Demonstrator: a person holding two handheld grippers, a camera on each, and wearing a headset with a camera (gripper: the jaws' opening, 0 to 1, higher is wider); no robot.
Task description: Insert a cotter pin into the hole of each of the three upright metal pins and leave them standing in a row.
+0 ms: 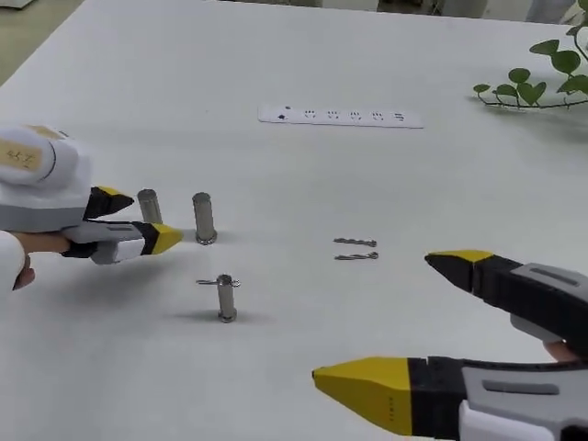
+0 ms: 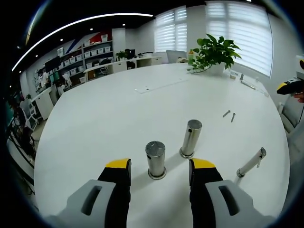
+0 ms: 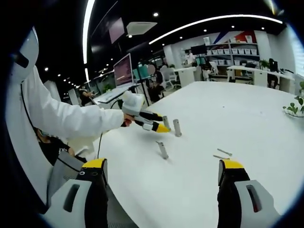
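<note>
My left gripper [image 1: 152,219] is spread open around the first pin [image 1: 149,206], at the left of the table [image 1: 303,55]. In the left gripper view that pin [image 2: 156,159] stands upright between my yellow fingertips [image 2: 118,164] with a gap on each side, so I am gripping nothing. It may sit slightly ahead of the tips rather than squarely between them; the fisheye makes that hard to judge.

The second pin [image 1: 203,218] stands upright just to the right of the first, outside my jaws. Neither of these two has a cotter through it.

The third pin [image 1: 226,299] stands nearer to me, apart from the other two, with a cotter [image 1: 218,282] set crosswise through its top.

Two loose cotters [image 1: 356,249] lie flat side by side on the table, to the right of the pins and between my two grippers.

My right gripper [image 1: 375,317] hangs at the lower right with its jaws wide apart and nothing in them. From its own view the left gripper [image 3: 152,124] and all three pins show across the table, well away from my right fingertips [image 3: 95,164].

A power strip [image 1: 340,116] lies farther back, and a plant [image 1: 542,78] reaches in at the far right.
</note>
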